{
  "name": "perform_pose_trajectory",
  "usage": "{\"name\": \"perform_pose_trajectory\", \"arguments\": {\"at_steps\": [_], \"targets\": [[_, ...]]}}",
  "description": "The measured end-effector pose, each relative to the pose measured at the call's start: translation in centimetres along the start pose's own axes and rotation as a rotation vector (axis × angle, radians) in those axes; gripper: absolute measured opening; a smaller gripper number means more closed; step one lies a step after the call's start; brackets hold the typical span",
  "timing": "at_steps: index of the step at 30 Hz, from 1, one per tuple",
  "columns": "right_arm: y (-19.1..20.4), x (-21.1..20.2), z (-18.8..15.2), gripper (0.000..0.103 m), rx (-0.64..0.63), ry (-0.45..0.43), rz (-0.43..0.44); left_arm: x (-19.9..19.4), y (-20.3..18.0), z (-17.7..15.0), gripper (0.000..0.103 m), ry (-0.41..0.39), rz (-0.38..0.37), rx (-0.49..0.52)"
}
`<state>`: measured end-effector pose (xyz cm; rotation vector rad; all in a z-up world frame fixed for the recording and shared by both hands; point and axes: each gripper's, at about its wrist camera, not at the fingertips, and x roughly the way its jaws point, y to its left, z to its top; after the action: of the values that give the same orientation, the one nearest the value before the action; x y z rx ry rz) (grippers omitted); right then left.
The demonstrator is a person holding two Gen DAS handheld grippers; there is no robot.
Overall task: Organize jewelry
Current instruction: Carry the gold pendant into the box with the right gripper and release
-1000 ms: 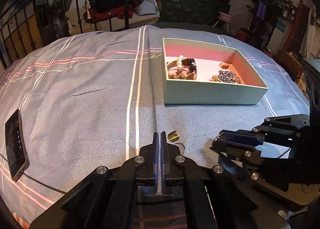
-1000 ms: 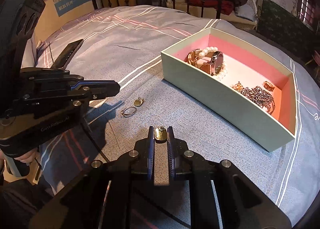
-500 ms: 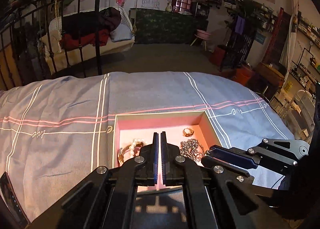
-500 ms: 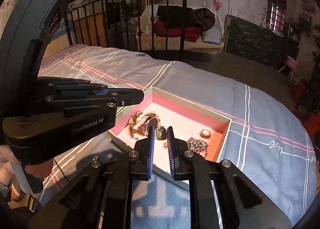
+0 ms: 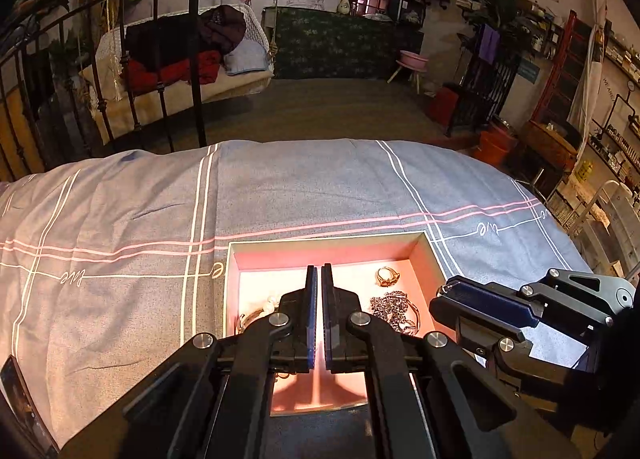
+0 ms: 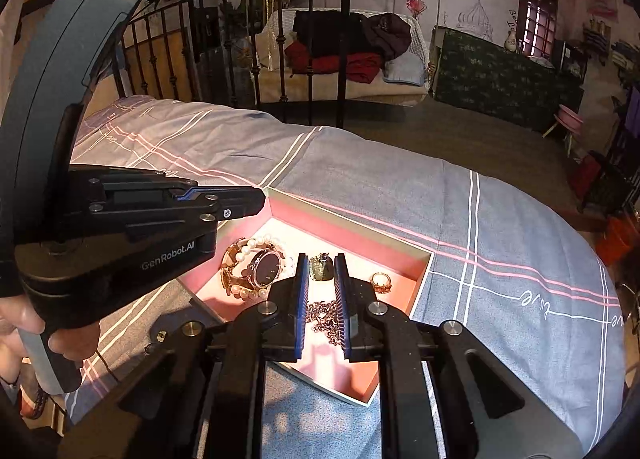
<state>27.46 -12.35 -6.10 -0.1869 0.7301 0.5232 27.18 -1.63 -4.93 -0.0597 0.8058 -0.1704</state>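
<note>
An open box [image 6: 340, 227] with a pink lining lies on the bed and holds a watch [image 6: 266, 269], a pearl bracelet [image 6: 248, 247], a ring [image 6: 380, 282] and a chain [image 6: 324, 319]. Above its middle hangs my right gripper [image 6: 321, 263], shut on a small gold earring [image 6: 321, 269]. My left gripper [image 5: 315, 271] hovers over the box [image 5: 328, 237] too, shut with nothing showing between its pads. In the left wrist view the ring [image 5: 387, 276] and chain [image 5: 394, 307] lie to the right of its fingers. The watch is mostly hidden behind them.
A grey-blue bedspread [image 5: 300, 187] with pink and white stripes covers the bed. A phone [image 5: 16, 391] lies at its near left edge. A small gold piece [image 6: 161, 335] rests on the spread left of the box. A black iron bedframe [image 6: 340, 59] stands behind.
Both grippers rose from the bedspread and moved forward over the box. The right one carried the gold earring along. Both sets of jaws kept their width.
</note>
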Motion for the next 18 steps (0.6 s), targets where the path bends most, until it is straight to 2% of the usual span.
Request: {"name": "perform_pose_trajectory", "arguments": {"at_steps": [18], "targets": [[0.10,0.55,-0.16,0.014,0.010,0.018,0.003,0.86,0.06,-0.27,0.002,0.021,0.005,0.003]]}}
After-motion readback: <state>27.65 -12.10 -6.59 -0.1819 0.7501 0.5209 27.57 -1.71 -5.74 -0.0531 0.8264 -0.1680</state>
